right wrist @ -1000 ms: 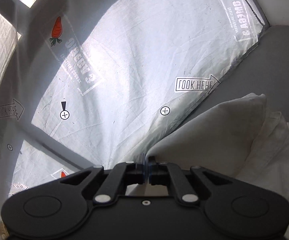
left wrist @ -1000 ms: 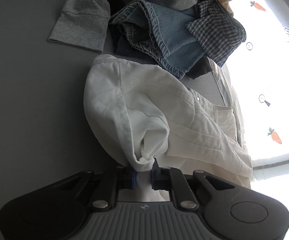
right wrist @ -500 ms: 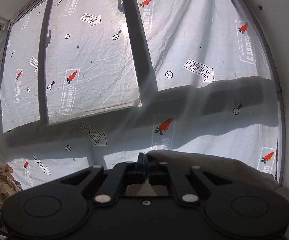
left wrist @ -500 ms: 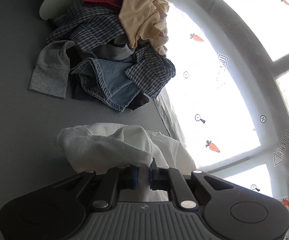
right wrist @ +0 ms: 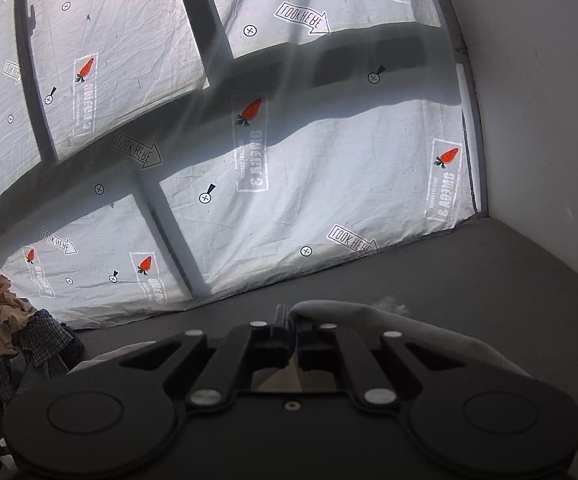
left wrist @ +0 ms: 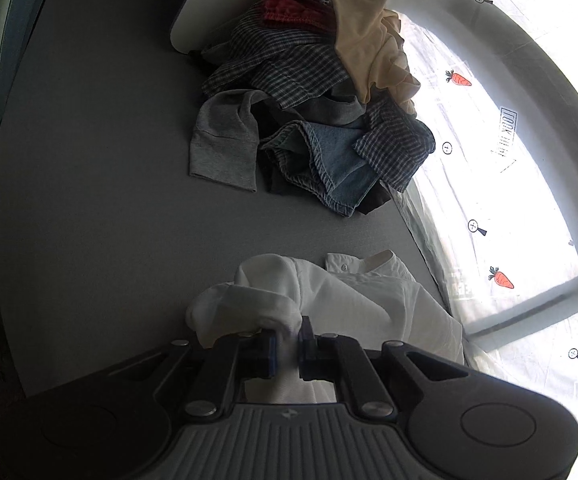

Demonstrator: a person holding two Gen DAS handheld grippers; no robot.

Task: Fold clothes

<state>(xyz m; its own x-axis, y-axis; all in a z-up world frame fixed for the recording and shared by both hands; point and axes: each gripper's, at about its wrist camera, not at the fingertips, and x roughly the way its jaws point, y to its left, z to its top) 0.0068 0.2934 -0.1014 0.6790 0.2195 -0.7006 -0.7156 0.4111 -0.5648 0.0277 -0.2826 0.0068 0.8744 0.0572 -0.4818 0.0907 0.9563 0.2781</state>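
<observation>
A white shirt (left wrist: pixel 353 296) with a buttoned collar hangs bunched just in front of me over the grey table (left wrist: pixel 109 200). My left gripper (left wrist: pixel 287 344) is shut on a fold of its white fabric. My right gripper (right wrist: pixel 293 328) is shut on another edge of the same shirt (right wrist: pixel 369 314), which drapes to the right over the gripper body. Most of the shirt is hidden below the right gripper.
A pile of unfolded clothes (left wrist: pixel 313 92) lies at the table's far side: plaid shirts, denim, a grey sleeve, red and beige garments. It also shows at the left edge of the right wrist view (right wrist: pixel 5 320). A printed sheet over the windows (right wrist: pixel 289 160) runs along the table edge.
Both grippers lifted the white shirt off the table and tilted up. The shirt was spread below the left gripper; now it hangs bunched close to the fingers. The right view dipped back toward the table.
</observation>
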